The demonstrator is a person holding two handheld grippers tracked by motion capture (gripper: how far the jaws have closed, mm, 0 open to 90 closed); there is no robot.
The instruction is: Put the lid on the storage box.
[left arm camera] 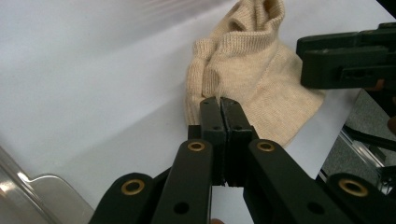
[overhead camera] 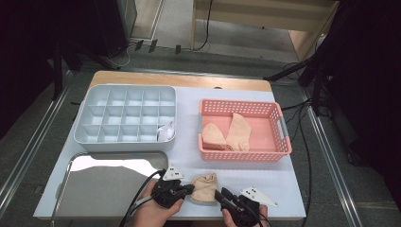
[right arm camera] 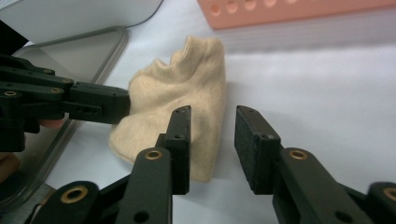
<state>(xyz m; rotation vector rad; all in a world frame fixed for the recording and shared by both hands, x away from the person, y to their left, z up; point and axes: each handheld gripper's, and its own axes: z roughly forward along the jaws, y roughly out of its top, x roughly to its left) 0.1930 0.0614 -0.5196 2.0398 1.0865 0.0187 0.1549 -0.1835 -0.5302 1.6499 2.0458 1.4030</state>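
**Inspector:** Report the near edge of the surface (overhead camera: pixel 283 189).

**Assistant:** A beige sock (overhead camera: pixel 204 187) lies crumpled on the white surface, between the two grippers. The left gripper (overhead camera: pixel 189 188) comes at it from the left; its jaws are pressed together at the sock's edge, and I cannot tell whether any fabric is pinched between them. The right gripper (overhead camera: pixel 222 194) sits at the sock's right side with its jaws spread; in the right gripper view one jaw lies over the sock's edge and the other over bare surface.

**Inspector:** The hands?

**Assistant:** A hand (overhead camera: pixel 151 213) holds the left gripper at the bottom edge, cable trailing. A second holds the right one.

**Inspector:** Further out?

**Assistant:** A steel tray (overhead camera: pixel 94 189) lies left of the sock, just beside the left gripper. Behind it stands a grey divided box (overhead camera: pixel 125 118), with something white in its near right compartment. To the right, behind the sock, stands a pink basket (overhead camera: pixel 243 153) holding two more beige socks (overhead camera: pixel 227 135), side by side and touching.
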